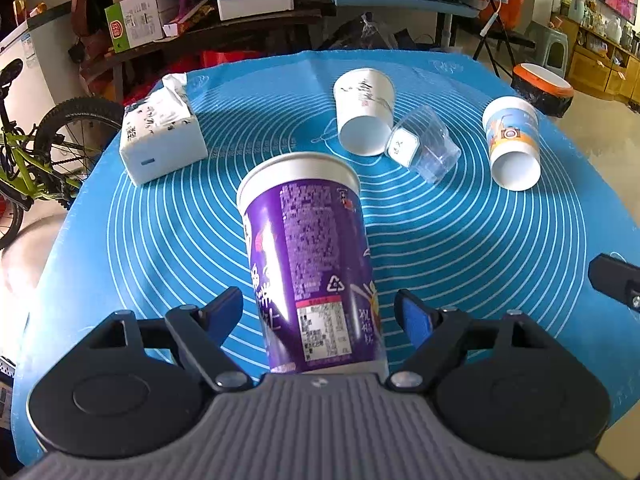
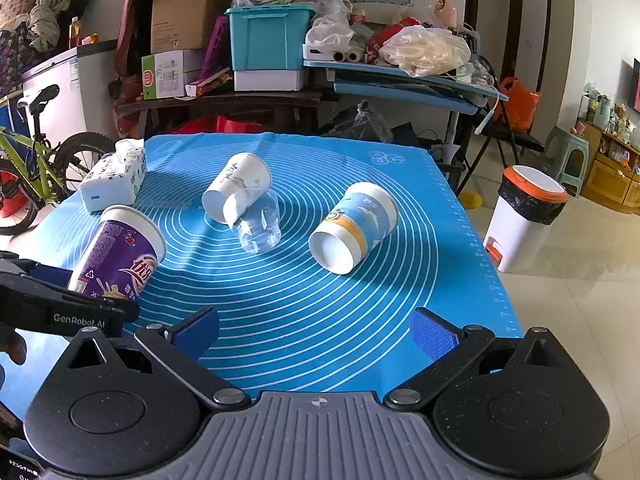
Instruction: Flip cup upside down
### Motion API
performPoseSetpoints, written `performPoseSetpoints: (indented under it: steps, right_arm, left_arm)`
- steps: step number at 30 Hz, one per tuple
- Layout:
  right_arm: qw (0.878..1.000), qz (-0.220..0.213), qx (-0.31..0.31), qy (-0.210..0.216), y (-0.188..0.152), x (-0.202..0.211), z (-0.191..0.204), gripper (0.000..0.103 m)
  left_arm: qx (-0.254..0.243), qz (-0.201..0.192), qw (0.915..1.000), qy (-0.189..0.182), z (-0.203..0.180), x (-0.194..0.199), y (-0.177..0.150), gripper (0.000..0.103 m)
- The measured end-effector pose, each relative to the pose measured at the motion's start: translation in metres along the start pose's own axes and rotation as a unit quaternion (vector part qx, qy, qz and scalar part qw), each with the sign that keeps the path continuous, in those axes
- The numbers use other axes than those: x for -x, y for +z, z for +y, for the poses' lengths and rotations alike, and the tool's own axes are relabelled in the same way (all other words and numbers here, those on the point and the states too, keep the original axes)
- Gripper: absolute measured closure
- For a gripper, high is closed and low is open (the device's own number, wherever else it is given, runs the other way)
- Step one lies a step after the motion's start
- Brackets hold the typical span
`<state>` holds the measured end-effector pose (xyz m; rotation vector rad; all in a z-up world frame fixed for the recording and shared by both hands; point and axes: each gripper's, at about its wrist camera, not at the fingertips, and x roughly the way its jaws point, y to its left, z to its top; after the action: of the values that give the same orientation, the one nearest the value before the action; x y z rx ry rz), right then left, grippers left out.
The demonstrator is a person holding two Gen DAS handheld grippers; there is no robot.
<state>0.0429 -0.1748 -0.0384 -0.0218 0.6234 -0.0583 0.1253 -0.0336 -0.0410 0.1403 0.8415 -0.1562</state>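
- The left gripper (image 1: 319, 312) sits closest, its jaws spread to either side of the purple cup (image 1: 308, 256); there is a gap between each blue pad and the cup wall, so they are not pinching it.
- That purple cup stands on the near left part of the mat, printed text upside down and its wide white end on top, leaning a little in both views.
- The right gripper (image 2: 316, 336) hangs over the near edge of the desk, jaws spread with nothing between them.
- A blue mat (image 2: 304, 312) with white rings covers the desk.
- Three more cups lie on their sides farther back: a white paper cup (image 2: 236, 186), a clear plastic cup (image 2: 258, 224) touching it, and a blue and orange cup (image 2: 352, 226) apart to the right.
- A tissue pack (image 2: 114, 182) rests at the far left corner.
- Beyond the desk, shelves hold boxes, a teal bin (image 2: 268, 36) and bags; a green bicycle (image 2: 28, 172) stands left, a white trash can (image 2: 524, 216) on the tiled floor right.
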Motion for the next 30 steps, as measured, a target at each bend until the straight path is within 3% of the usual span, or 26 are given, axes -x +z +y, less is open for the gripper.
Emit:
performPoseSetpoints:
  steps: [9,18,30]
  right_arm:
    - [1.000,0.001,0.023,0.003,0.005,-0.001,0.006,0.000]
    - [0.995,-0.008,0.096,-0.024,0.019,0.002,0.020,0.000]
    - [0.996,-0.006,0.094,0.002,0.025,0.003,0.033,0.000]
  left_arm:
    - [0.016,-0.016,0.9997,0.003,0.008,0.010,0.003,0.020]
    - [0.030,-0.054,0.9981,-0.002,0.015,0.038,0.012,0.020]
    - [0.043,-0.075,0.9962,0.010,0.033,0.051,0.013,0.020]
